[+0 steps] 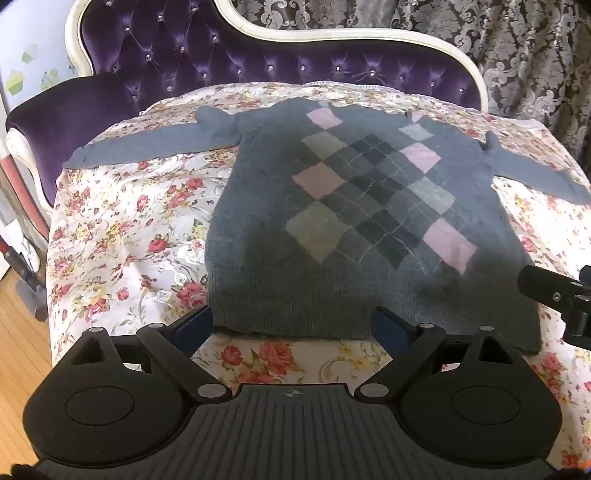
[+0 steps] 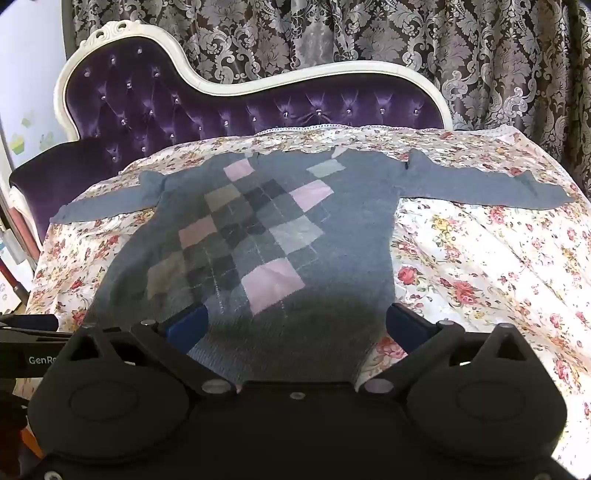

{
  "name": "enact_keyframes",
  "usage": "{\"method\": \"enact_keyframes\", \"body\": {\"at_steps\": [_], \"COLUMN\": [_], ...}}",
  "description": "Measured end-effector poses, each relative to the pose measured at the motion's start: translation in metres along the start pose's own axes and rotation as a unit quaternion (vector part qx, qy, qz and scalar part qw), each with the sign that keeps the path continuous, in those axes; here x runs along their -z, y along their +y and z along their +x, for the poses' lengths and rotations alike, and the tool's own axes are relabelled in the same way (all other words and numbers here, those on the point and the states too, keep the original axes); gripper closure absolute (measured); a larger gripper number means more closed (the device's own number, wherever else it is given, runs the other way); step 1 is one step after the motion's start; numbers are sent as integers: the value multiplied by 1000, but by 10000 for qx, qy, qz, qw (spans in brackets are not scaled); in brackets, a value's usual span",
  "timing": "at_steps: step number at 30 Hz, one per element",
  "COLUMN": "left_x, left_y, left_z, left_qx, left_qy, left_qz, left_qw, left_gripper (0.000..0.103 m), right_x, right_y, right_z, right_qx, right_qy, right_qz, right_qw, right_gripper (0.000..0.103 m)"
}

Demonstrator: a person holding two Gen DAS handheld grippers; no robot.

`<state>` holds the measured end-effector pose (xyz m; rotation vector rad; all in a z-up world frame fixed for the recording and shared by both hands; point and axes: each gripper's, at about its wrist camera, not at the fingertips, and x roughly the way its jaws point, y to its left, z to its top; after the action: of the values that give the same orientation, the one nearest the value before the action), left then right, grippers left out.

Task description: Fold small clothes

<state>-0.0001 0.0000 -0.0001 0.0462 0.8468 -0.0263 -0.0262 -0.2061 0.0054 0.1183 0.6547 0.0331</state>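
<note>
A purple tufted sofa point(image 1: 192, 55) with a white frame is standing before patterned curtains point(image 2: 332, 33); a floral cloth point(image 1: 129, 221) is covering its seat; a grey argyle sweater point(image 1: 351, 192) is lying flat and face up on that cloth, its sleeves stretching out to the left and right and its hem lying nearest. The left gripper point(image 1: 291, 325) is hovering at the left part of the hem, its blue-padded fingers point(image 1: 194, 326) spread wide and holding nothing; the right gripper point(image 2: 295, 325) is hanging over the right part of the hem, its fingers point(image 2: 404, 323) likewise spread apart and empty.
</note>
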Motion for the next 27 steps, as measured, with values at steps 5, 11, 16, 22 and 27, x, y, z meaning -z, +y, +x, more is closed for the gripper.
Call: {"method": "enact_keyframes", "body": {"at_steps": [5,11,16,22,27], "left_x": [3,3,1,0,0], "left_y": [-1,-4,-2,-2,-2], "left_z": [2,0,4,5,6], "left_qx": [28,56,102,125,122], "left_qy": [27,40,66,101,97], "left_qz": [-13,-57,-62,-64,-77], "left_qw": [10000,10000,9999,9999,9998], "left_gripper": [10,10,10,10,10], "right_x": [1,1,0,0,-1], "right_y": [-2,2,1,1,1], "right_z": [-1,2,5,7,8], "right_qx": [-3,-25,-24,-47,-34], "right_qy": [38,104,169,209,236], "right_qz": [52,24,26,41,48], "right_qw": [10000,9999,9999,9998,9997], "right_gripper": [1,1,1,1,1]}}
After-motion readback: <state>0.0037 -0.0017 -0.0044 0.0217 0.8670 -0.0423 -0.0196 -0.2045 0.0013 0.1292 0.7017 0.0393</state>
